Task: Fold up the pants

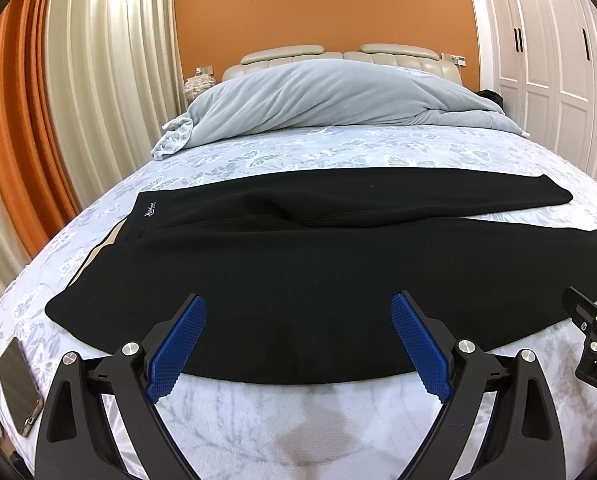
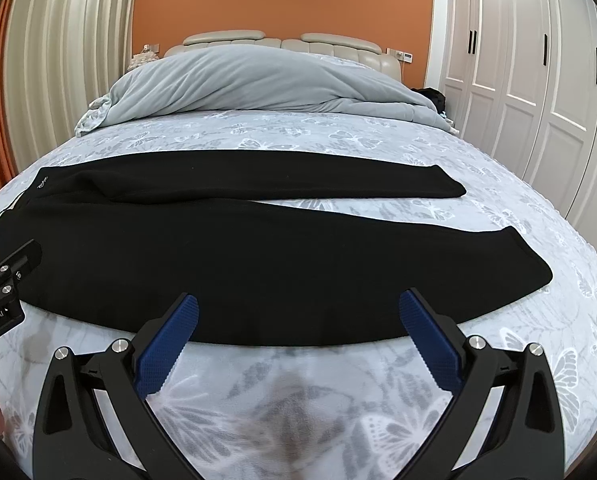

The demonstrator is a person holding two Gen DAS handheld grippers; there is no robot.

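Black pants (image 1: pixel 282 264) lie spread flat across the bed, waistband to the left, both legs running right and slightly apart; they also show in the right wrist view (image 2: pixel 258 256). My left gripper (image 1: pixel 298 308) is open and empty, its blue pads just above the near edge of the pants toward the waist side. My right gripper (image 2: pixel 298 306) is open and empty, above the near edge of the near leg. Each gripper shows at the edge of the other's view: the right one (image 1: pixel 594 340), the left one (image 2: pixel 2 280).
The bed has a white butterfly-print sheet (image 1: pixel 298 152). A grey duvet (image 1: pixel 330 96) is heaped at the headboard. A phone (image 1: pixel 18 392) lies at the bed's near left edge. Curtains hang on the left, white wardrobe doors (image 2: pixel 538 80) stand on the right.
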